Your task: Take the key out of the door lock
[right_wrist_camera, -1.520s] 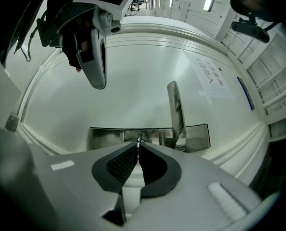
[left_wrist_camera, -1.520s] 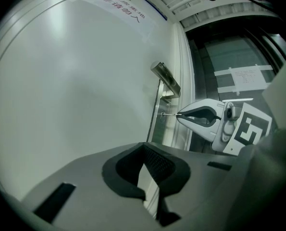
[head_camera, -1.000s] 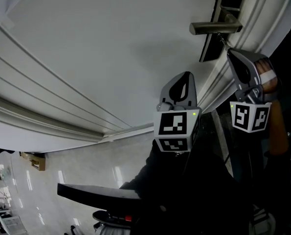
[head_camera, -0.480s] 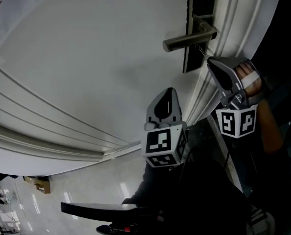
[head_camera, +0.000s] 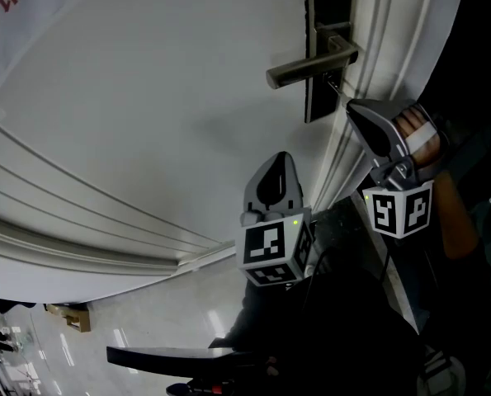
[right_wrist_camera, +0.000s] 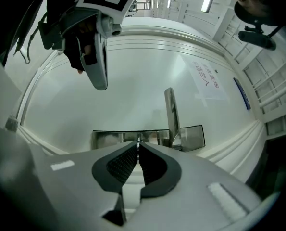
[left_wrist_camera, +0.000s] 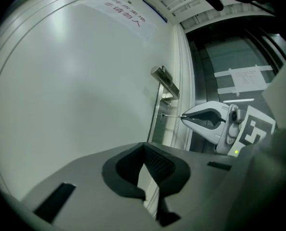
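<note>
Right gripper view: right gripper clamped on the key, jaw tips pinched tight around its outer end. Left gripper view: key shank bridging from the lock plate to the right gripper's tip, just below the lever handle. Left gripper closed on nothing, held clear of the door, well apart from the key.

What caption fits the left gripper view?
Right gripper pinches the thin metal key in the lock, under the white door's silver lever handle.
</note>
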